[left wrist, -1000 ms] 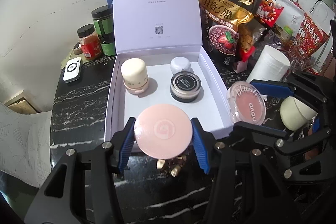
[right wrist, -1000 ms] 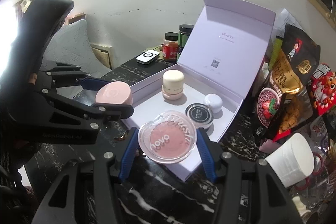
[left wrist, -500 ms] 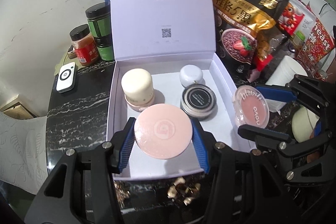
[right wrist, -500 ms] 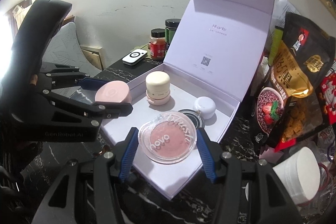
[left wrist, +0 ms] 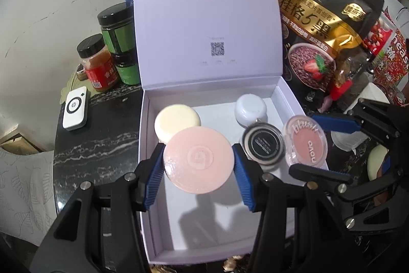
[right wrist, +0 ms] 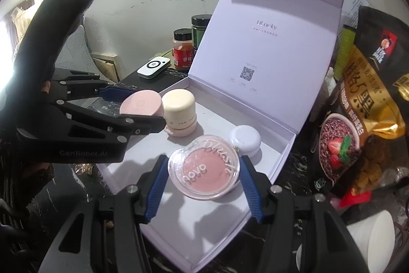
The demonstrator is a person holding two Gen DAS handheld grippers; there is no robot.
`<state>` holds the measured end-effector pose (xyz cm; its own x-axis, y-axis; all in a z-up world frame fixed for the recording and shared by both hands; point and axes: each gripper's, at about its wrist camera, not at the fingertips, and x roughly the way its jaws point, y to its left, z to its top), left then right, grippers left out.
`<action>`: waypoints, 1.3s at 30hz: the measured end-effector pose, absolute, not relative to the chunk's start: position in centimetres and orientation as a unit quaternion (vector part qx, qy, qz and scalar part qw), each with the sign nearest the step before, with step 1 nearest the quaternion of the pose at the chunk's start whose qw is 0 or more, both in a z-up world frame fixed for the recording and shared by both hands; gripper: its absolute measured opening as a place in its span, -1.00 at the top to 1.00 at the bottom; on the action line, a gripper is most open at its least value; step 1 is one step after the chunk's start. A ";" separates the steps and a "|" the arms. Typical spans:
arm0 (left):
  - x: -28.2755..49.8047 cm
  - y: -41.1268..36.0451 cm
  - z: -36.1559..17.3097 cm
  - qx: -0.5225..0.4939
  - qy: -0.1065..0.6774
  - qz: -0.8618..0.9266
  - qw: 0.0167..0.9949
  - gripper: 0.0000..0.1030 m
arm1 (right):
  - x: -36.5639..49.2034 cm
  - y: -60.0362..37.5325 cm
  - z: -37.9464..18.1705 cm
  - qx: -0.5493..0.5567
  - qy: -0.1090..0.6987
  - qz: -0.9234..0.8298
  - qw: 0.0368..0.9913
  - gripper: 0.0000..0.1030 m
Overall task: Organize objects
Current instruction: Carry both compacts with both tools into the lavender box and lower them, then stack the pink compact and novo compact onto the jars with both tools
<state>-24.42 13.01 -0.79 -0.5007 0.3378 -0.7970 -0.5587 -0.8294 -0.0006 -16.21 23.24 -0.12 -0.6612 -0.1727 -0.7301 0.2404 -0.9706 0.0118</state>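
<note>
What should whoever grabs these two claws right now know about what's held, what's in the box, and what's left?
Left claw: shut on the pink round compact, held over the open white box.
Right claw: shut on the clear blush compact, also over the box.
Already in the box: cream jar, small white jar, black-lidded jar.
Left to do: set both compacts down on bare box floor, release, withdraw. Lid stands open.

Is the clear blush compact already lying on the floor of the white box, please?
No, the blush compact is clamped between the right gripper's blue pads above the box.
</note>
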 end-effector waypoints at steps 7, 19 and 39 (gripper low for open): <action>-26.5 13.3 -1.4 -0.426 0.137 0.856 0.259 0.03 | -18.0 23.1 -1.2 0.405 0.042 -0.906 0.114 -0.10; -29.1 13.5 -2.1 -0.426 0.127 0.856 0.265 0.03 | -20.1 23.7 -2.2 0.415 0.041 -0.902 0.110 -0.09; -30.4 14.0 -3.0 -0.426 0.134 0.853 0.269 0.03 | -21.2 23.7 -4.3 0.441 0.037 -0.890 0.111 -0.10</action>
